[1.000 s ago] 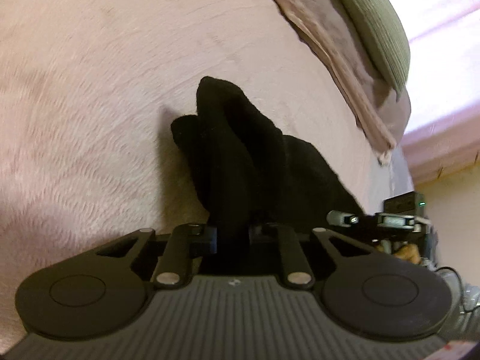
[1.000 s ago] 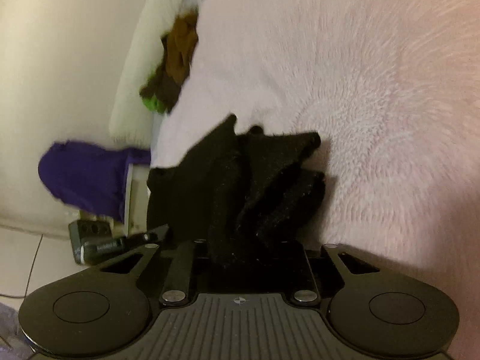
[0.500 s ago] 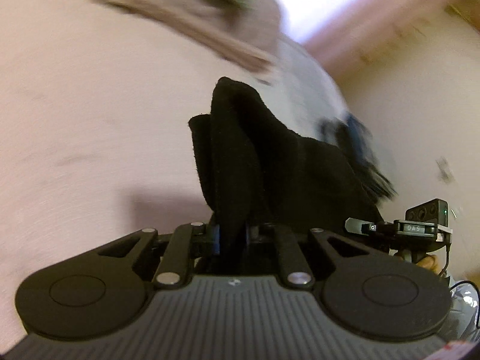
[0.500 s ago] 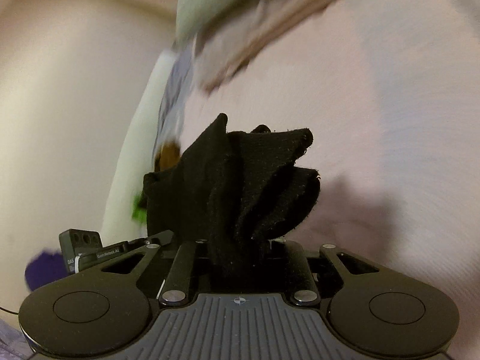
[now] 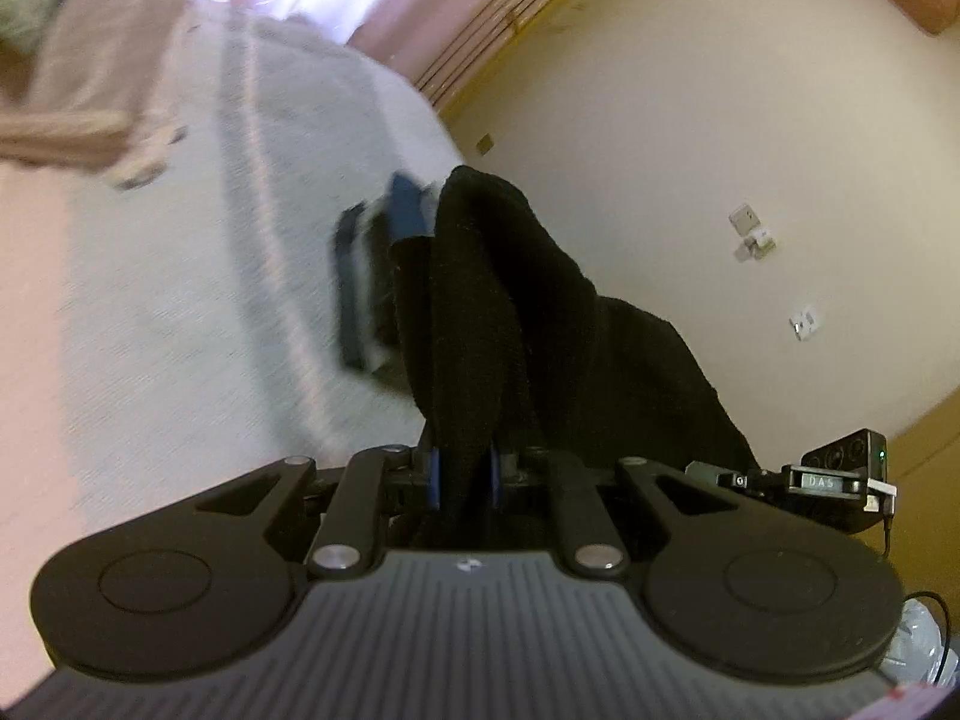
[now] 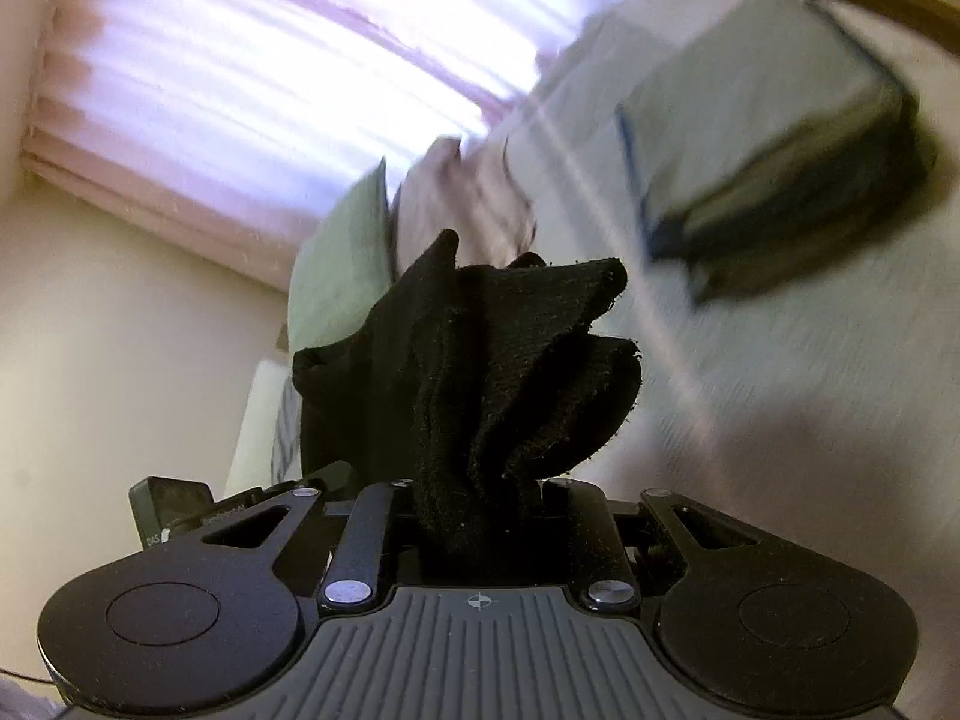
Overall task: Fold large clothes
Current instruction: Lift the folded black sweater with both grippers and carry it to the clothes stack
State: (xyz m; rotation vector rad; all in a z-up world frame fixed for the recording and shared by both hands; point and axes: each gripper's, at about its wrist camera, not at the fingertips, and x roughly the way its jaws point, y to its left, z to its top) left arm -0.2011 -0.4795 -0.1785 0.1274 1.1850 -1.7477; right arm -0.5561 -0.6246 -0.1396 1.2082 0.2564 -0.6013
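A black knit garment point(image 5: 498, 312) is bunched up between the blue-padded fingers of my left gripper point(image 5: 463, 477), which is shut on it. The cloth runs off to the right toward the other gripper's camera block point(image 5: 840, 474). In the right wrist view another bunch of the same black garment point(image 6: 480, 372) stands up in folds from my right gripper point(image 6: 480, 516), also shut on it. Both grippers are raised and tilted up, so the garment hangs off the bed.
A bed with a pale cover point(image 5: 180, 330) lies left and below. A stack of folded dark and blue clothes point(image 6: 774, 180) sits on it, also seen as point(image 5: 372, 264). A beige blanket point(image 5: 78, 102), a green pillow point(image 6: 342, 252), a bright curtained window point(image 6: 270, 78) and a cream wall point(image 5: 690, 138).
Both grippers have swung up and away from the pink bed surface, carrying the black garment; the views now take in the window, the wall and the folded stack. The grip is unchanged.
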